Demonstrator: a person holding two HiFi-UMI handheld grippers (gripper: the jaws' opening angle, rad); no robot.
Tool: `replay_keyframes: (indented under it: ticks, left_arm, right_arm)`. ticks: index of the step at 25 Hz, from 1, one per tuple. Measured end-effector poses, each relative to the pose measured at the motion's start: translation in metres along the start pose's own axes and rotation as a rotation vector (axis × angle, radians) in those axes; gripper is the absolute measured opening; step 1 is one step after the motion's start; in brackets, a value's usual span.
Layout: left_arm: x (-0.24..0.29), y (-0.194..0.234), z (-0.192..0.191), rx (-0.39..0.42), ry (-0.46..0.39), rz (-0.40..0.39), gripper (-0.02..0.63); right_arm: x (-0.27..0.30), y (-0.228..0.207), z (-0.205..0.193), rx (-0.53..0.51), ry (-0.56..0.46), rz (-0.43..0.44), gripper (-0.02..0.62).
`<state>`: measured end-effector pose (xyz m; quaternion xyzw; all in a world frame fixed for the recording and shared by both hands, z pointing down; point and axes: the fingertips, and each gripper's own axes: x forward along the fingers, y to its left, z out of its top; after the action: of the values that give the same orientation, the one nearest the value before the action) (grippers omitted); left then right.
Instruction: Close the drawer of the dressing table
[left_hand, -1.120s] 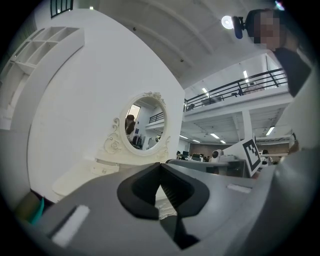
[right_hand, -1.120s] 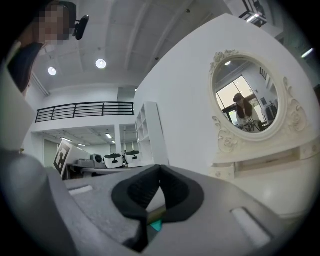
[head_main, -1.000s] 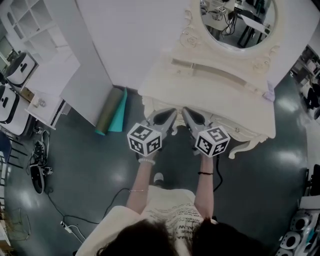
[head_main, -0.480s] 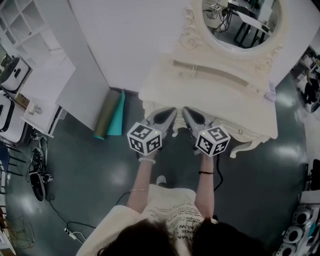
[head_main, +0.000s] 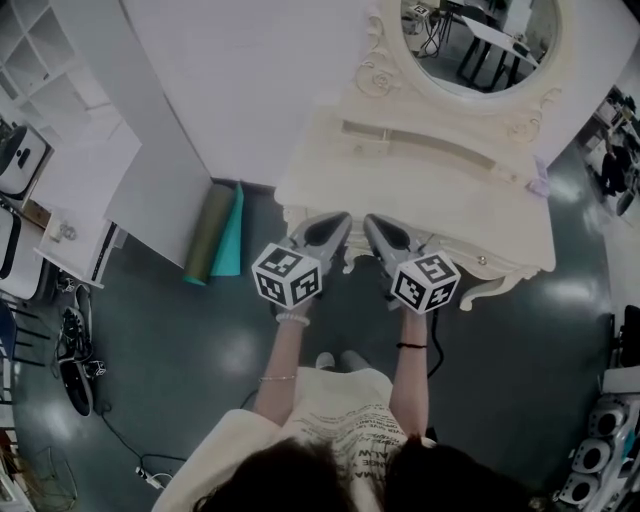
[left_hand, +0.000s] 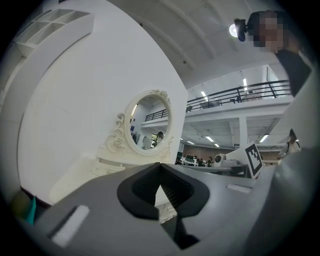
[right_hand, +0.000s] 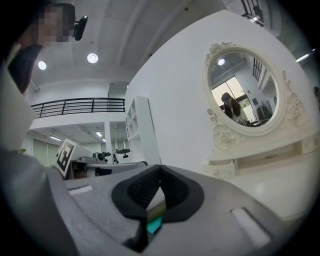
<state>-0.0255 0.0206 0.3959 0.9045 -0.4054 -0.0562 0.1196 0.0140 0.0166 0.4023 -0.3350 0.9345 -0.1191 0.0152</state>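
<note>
— Dark shiny floor (head_main: 150, 330) goes all round, and the cream dressing table (head_main: 420, 170) stands against the white wall (head_main: 250, 80) on the far side. Where is the drawer?

— The drawer (head_main: 353, 250) is under the near edge of the table top, in the middle. Only a thin cream bit of it shows, between the two claws.

— What are the claws doing?

— The left claw (head_main: 338, 219) and the right claw (head_main: 376, 221) sit side by side, with their tips at that near edge. Both are squeezed tight shut, and nothing is in them.

— Did anything change since a second ago?

— Not much. The claws are at the same spot on the table as before. A second shoe (head_main: 350, 357) now shows below the arms, so I think the person has stepped closer.

— What does that mean for the drawer?

— It does not stick out past the table top, and the claws are not going in any more. So I think it is pushed in, or very nearly. I cannot see its front well enough to be sure.

— What is left?

— Maybe one last little push.
</note>
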Motion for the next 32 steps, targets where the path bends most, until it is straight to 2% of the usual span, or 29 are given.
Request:
replay_keyframes:
  ticks: [7, 21, 32]
  left_arm:
    - [0.016, 0.01, -0.006, -0.018, 0.014, 0.0, -0.002]
    - [0.074, 0.051, 0.014, -0.006, -0.005, 0.03, -0.002]
    - [0.118, 0.066, 0.019, -0.018, -0.013, 0.028, -0.002]
  right_arm:
    - [0.01, -0.021, 0.002, 0.015, 0.004, -0.009, 0.003]
    - [0.055, -0.084, 0.028, 0.019, 0.006, 0.025, 0.003]
    - [0.078, -0.12, 0.041, 0.005, 0.026, 0.055, 0.003]
